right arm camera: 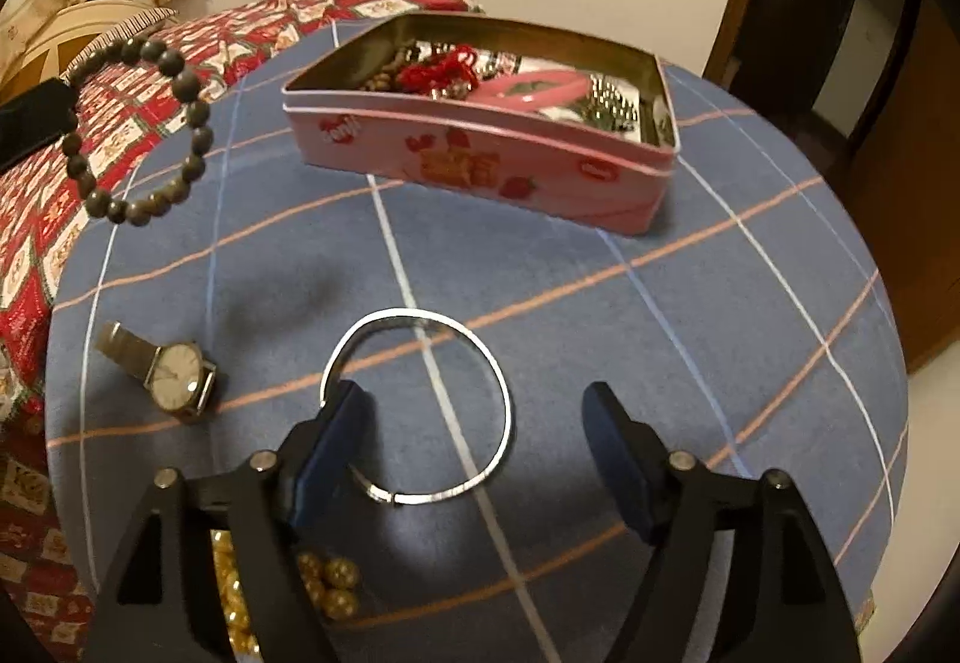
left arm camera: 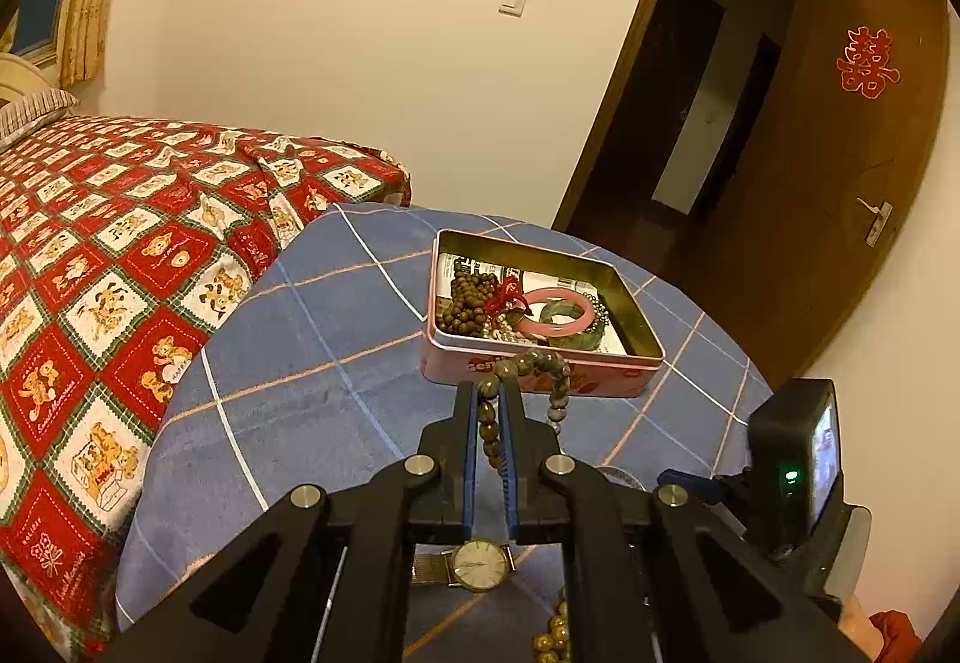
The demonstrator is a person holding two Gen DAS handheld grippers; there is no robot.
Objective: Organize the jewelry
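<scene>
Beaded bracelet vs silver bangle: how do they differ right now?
The beaded bracelet is a loop of dark round beads; the silver bangle is one thin metal ring. The bracelet hangs in the air, pinched in the shut left claw; the bangle lies flat on the blue cloth between the open right claw's fingers. Both are outside the pink tin.

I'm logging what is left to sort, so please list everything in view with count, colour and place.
tin box: one, pink, open, far side of the table, holding jewelry
pink bangle: one, inside the box
red cord: one, inside the box
brown beads: one strand, inside the box
grey bead bracelet: one, in the air, held by the left tool
watch: one, pale dial, on the cloth
silver bangle: one, on the cloth
gold beads: a cluster, near edge of the table
table: one, blue checked cloth
bed: one, red patterned cover
left tool: shut on the bracelet
right tool: open, over the silver bangle
</scene>
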